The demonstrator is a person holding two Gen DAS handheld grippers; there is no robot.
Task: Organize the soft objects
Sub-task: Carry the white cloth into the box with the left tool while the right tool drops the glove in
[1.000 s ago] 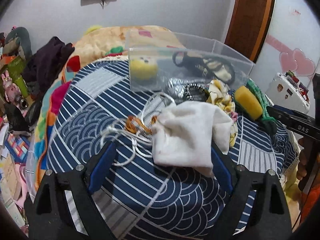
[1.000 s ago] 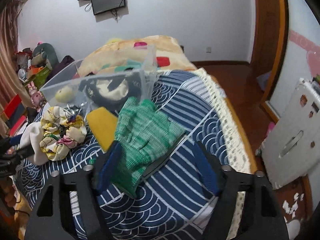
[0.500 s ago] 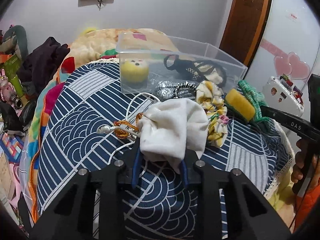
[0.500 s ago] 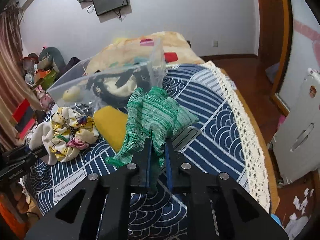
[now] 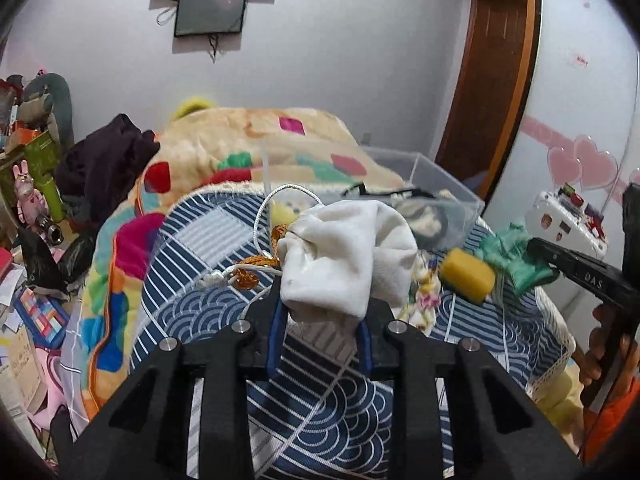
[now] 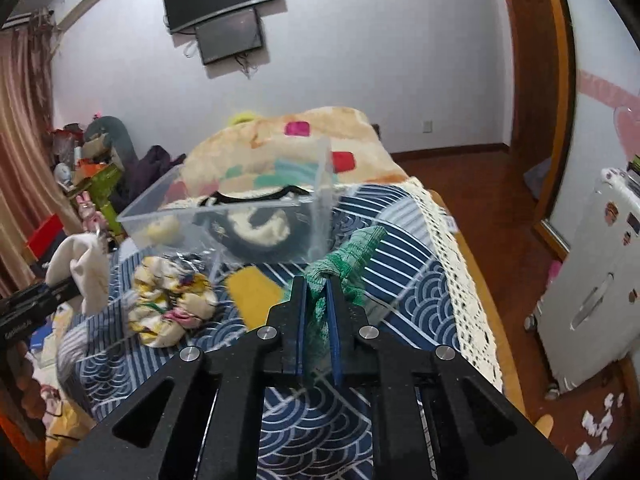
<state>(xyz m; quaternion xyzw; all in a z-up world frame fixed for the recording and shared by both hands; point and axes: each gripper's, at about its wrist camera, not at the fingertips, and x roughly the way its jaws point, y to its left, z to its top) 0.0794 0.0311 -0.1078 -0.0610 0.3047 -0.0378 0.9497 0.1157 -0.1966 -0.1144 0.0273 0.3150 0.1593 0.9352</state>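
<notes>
My left gripper [image 5: 322, 316] is shut on a white drawstring pouch [image 5: 344, 256] and holds it lifted above the blue patterned bed cover [image 5: 320, 400]; its cord and orange cord [image 5: 256, 272] hang to the left. My right gripper [image 6: 317, 292] is shut on a green knit glove [image 6: 348, 256], raised off the cover. The clear plastic bin [image 6: 240, 216] stands ahead, holding a yellow plush ball [image 6: 162, 229] and a black-and-cream item [image 6: 256, 224]. A yellow sponge [image 6: 256, 292] and a floral scrunchie [image 6: 172, 308] lie on the cover before the bin.
A patterned blanket [image 5: 248, 148] is heaped behind the bin. Clutter and dark clothes [image 5: 104, 160] sit at the left of the bed. A white cabinet [image 6: 592, 272] stands right of the bed on the wooden floor. The cover's lace edge [image 6: 452, 264] runs along the right.
Both grippers closed from open, the left on the white pouch, the right on the green glove, and both have lifted their items off the bed cover.
</notes>
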